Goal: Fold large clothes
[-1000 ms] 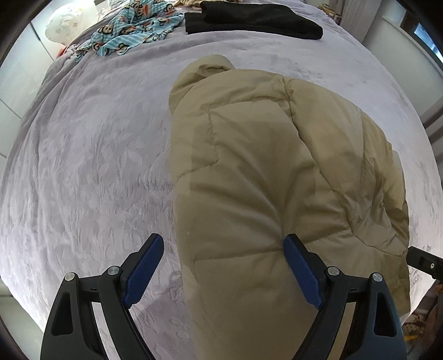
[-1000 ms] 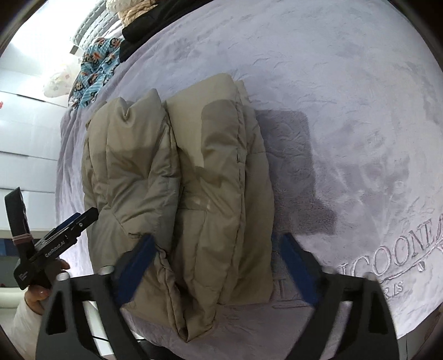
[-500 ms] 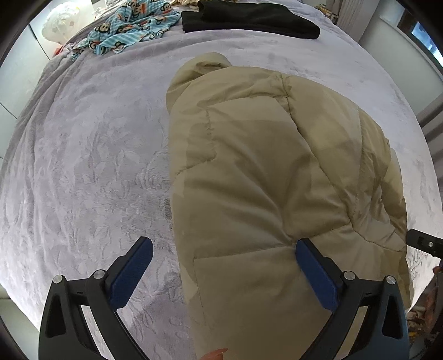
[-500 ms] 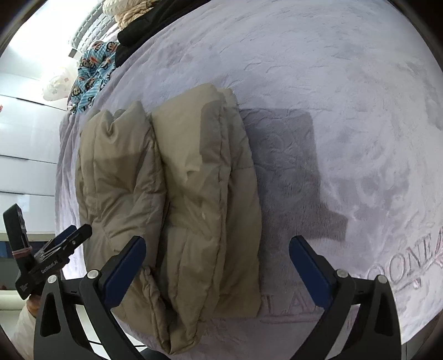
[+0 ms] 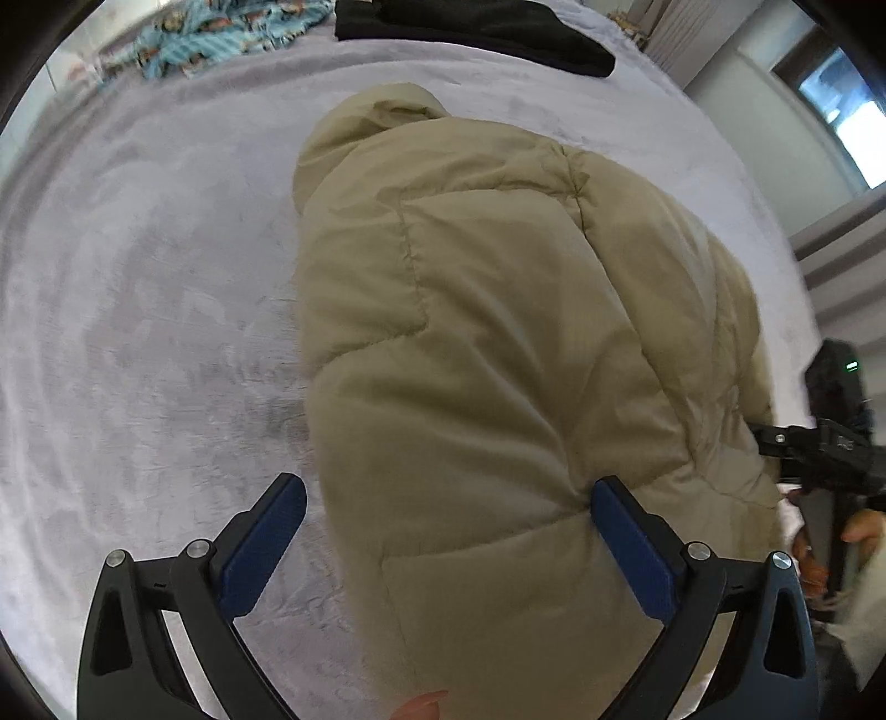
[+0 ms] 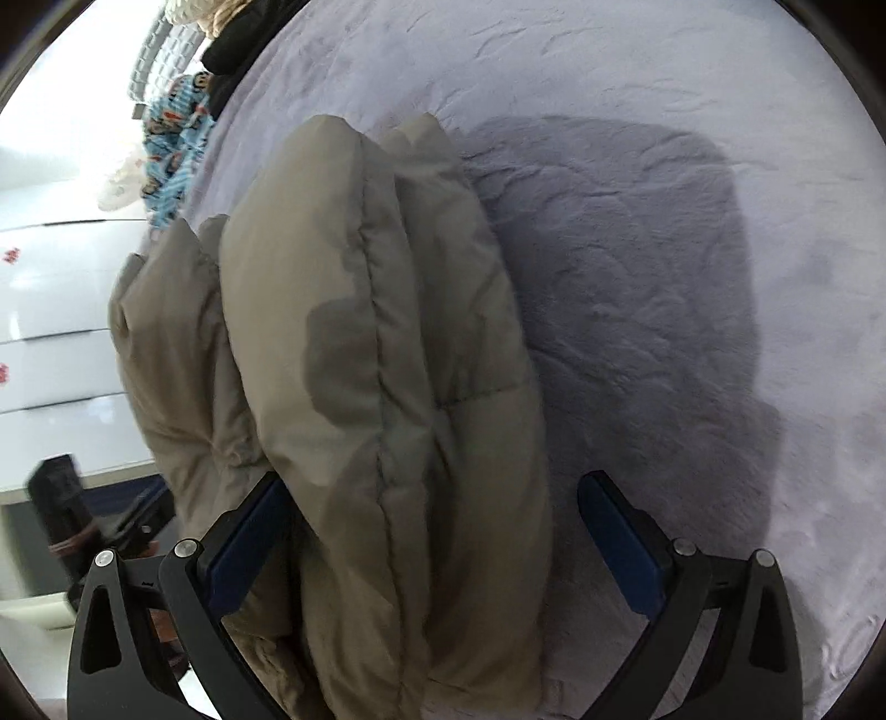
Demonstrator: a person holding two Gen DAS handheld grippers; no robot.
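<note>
Folded tan puffer jacket (image 5: 498, 343) lying on grey plush bedspread (image 5: 144, 310), left gripper (image 5: 448, 526) spread wide over its near edge, right gripper (image 6: 432, 526) gaping around its folded layers, black garment (image 5: 470, 27) and patterned blue cloth (image 5: 221, 27) well beyond

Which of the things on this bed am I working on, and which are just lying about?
Job:
- khaki puffer jacket, folded
- left tool, open
- right tool, open

Lying about:
- black garment
- blue cartoon-print cloth
- grey blanket beneath
</note>
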